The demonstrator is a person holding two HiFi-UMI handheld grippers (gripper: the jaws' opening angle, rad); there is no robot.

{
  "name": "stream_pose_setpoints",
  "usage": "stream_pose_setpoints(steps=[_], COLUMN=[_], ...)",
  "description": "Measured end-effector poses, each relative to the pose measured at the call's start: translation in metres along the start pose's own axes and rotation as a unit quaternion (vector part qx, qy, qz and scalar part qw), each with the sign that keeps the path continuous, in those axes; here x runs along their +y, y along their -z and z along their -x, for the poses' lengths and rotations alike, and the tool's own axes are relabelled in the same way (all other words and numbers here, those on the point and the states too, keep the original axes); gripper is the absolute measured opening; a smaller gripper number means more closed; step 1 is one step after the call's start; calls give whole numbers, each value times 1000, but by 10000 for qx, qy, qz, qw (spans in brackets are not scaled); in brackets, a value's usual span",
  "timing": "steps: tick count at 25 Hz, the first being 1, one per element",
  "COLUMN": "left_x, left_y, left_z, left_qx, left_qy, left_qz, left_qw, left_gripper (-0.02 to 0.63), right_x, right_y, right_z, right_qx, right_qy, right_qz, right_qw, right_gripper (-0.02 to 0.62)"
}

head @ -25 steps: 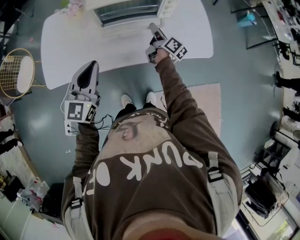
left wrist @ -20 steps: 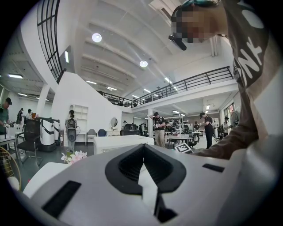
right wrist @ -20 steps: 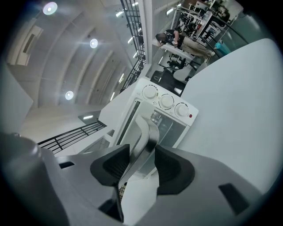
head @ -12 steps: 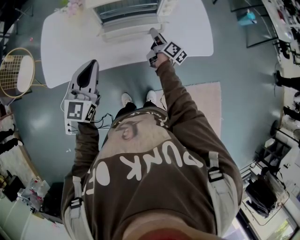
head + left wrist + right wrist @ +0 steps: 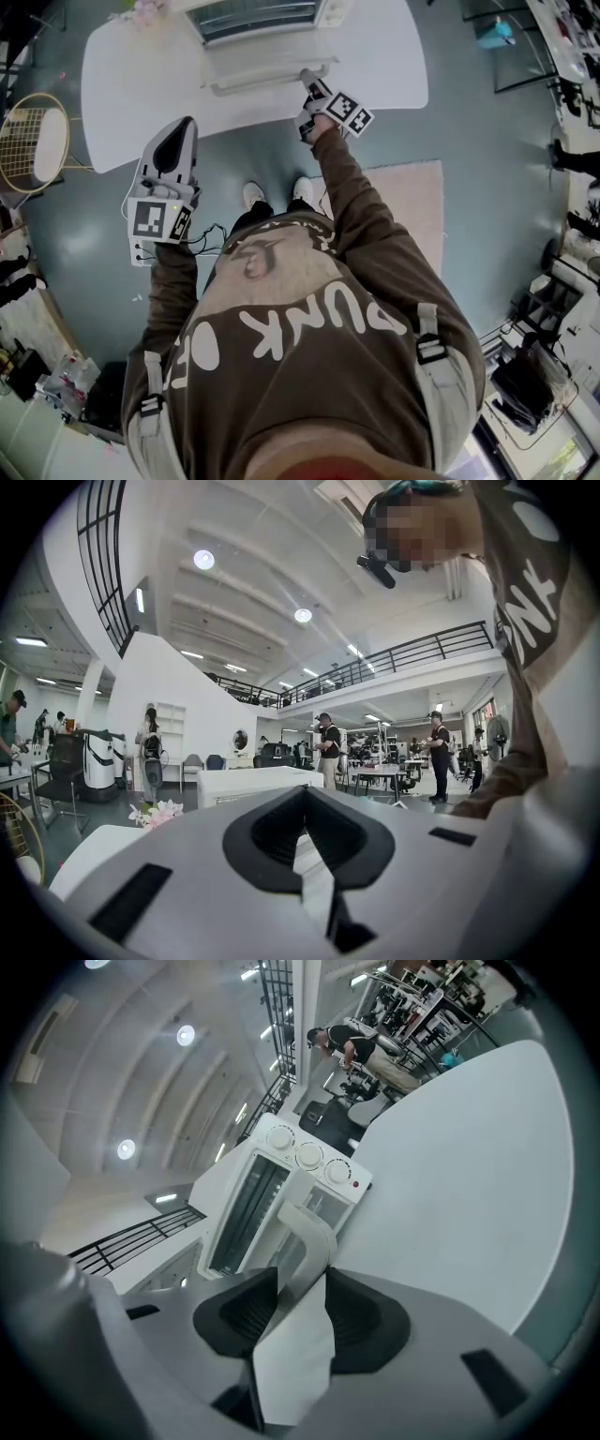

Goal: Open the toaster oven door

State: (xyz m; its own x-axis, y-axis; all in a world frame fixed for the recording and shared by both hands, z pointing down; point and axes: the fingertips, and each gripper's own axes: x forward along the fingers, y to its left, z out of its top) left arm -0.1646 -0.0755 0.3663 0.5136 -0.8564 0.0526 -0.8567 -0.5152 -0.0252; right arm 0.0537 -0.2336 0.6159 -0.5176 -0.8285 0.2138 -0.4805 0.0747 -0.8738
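Observation:
A white toaster oven [image 5: 258, 17] stands at the far side of the white table [image 5: 131, 89]. Its glass door [image 5: 267, 67] hangs partly lowered toward me. My right gripper [image 5: 307, 79] is at the right end of the door's white handle [image 5: 311, 1234]. That handle runs between the gripper's [image 5: 302, 1283] two black pads, and the jaws are closing on it. Three knobs [image 5: 309, 1155] show on the oven's panel. My left gripper [image 5: 180, 131] hangs over the table's near edge, shut and empty, pointing toward the oven [image 5: 246, 785].
Pink flowers [image 5: 141, 11] sit at the table's far left corner. A round gold wire stand [image 5: 33, 141] is on the floor to the left, and a pink rug [image 5: 412, 211] lies to the right. Several people stand far off in the hall.
The oven door has swung down and toward me, with the right gripper coming back along with its handle. The left gripper has stayed where it was.

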Motion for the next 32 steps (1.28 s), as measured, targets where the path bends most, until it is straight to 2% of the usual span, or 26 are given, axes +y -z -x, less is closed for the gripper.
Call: stream_pose_setpoints(steps=[23,32], left_x=[0,0], left_y=[-1,2], left_z=[7,8], left_qx=[45,51], left_qy=[-47,-67], left_qz=[-14,-10], left_qw=[10000,10000], left_gripper=[5,5], right_x=[-61,-77], right_y=[37,45], right_z=[3,4], right_qx=[429,435], right_qy=[871,1095], right_qz=[-57,-154], right_qw=[9953,9929], right_gripper=[169,169])
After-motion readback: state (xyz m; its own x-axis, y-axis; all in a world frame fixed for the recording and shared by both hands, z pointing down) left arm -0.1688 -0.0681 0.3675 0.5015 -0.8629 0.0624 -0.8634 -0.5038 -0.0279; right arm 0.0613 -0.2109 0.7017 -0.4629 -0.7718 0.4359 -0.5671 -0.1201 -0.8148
